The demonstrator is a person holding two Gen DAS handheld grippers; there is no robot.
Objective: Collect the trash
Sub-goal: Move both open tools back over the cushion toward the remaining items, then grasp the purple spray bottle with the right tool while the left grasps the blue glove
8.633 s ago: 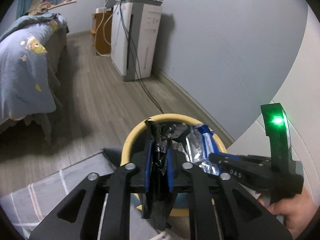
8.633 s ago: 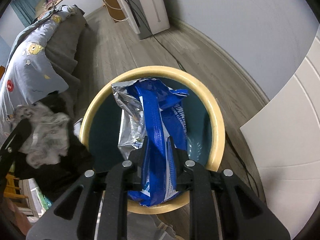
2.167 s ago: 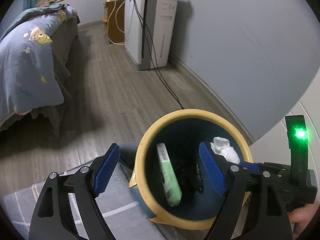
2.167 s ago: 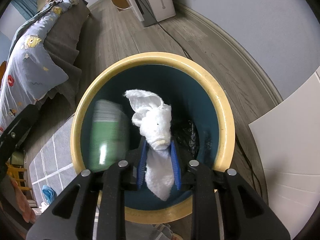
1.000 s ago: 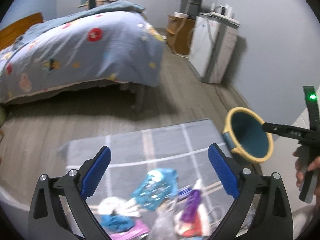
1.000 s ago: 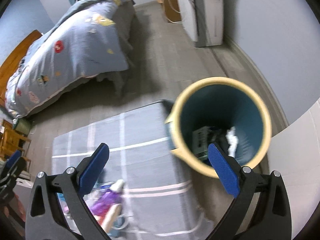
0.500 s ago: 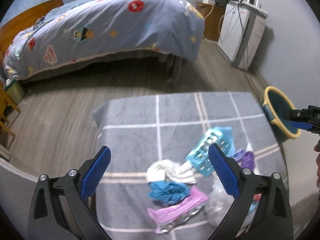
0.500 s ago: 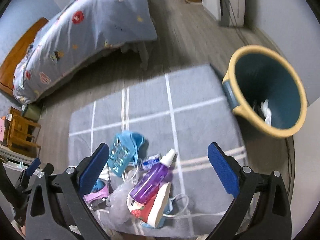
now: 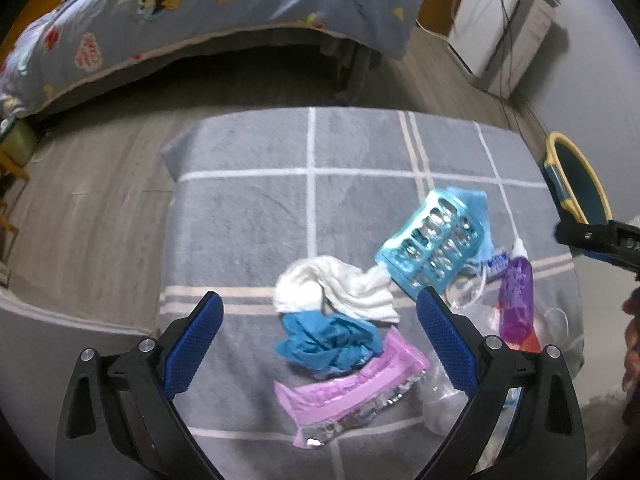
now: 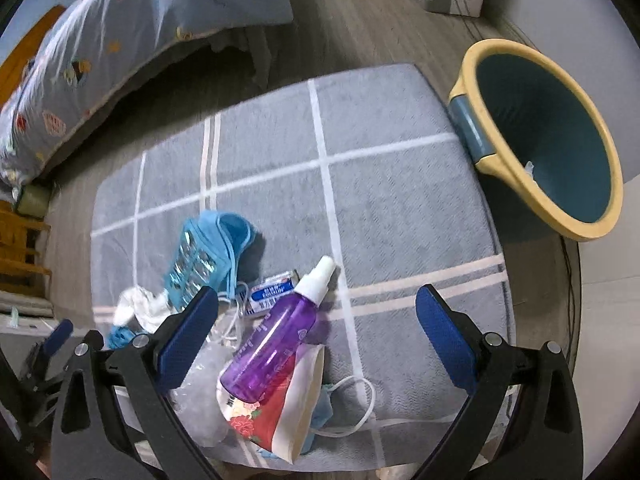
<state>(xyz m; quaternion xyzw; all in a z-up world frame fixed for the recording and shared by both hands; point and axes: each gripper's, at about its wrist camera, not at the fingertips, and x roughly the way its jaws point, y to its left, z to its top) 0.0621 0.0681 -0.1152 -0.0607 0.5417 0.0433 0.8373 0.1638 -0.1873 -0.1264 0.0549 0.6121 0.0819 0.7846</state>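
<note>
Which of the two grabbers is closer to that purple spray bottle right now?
Right. The right gripper hangs open directly over the purple spray bottle; the left gripper, also open, is off to the bottle's side, above a blue crumpled rag.

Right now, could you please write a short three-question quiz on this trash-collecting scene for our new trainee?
1. True or false: both the left gripper and the right gripper have their jaws open and hold nothing.
2. What does the purple spray bottle rest on? A) bare floor B) a red and white carton C) the bed
3. Fill in: the crumpled blue wrapper lies on top of a ____ foil packet.

Key: 1 true. 2 B. 3 pink: the blue wrapper overlaps its upper edge, on the grey checked rug.
</note>
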